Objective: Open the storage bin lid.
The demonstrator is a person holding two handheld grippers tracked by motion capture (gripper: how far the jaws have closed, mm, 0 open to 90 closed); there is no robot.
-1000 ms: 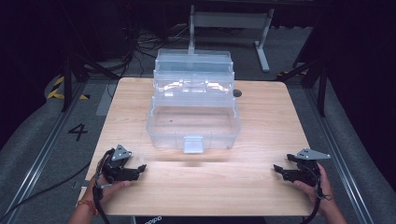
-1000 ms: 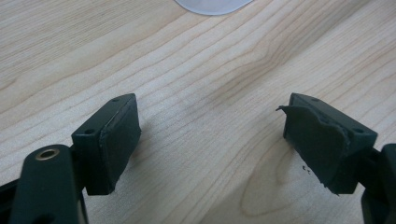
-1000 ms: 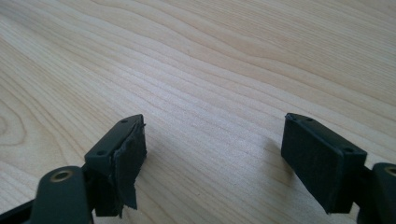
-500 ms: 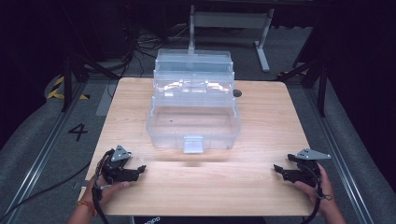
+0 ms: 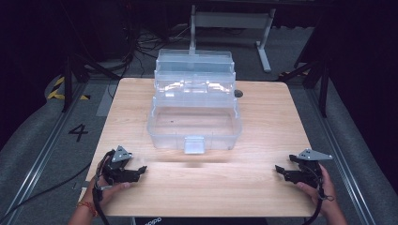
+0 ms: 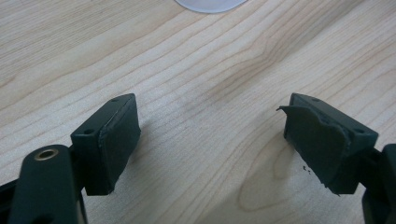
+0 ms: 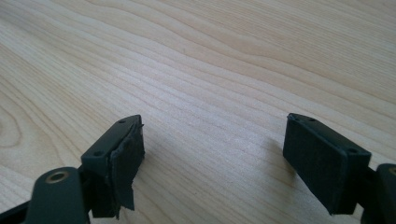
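Observation:
A clear plastic tool box (image 5: 193, 122) stands open in the middle of the wooden table (image 5: 263, 117), its tiered trays folded back and its front latch (image 5: 194, 145) facing me. My left gripper (image 5: 139, 171) rests near the front left corner, held by a hand, and points right. In the left gripper view its jaws stand wide apart over bare wood (image 6: 210, 126), so the left gripper (image 6: 210, 144) is open. My right gripper (image 5: 279, 170) rests near the front right corner and points left. It is open too, the right gripper (image 7: 212, 158) holding nothing.
A small dark round thing (image 5: 239, 93) lies on the table behind the box at its right. Black stands and cables sit on the floor beyond the table's far edge. A pale round edge (image 6: 208, 4) shows at the top of the left gripper view.

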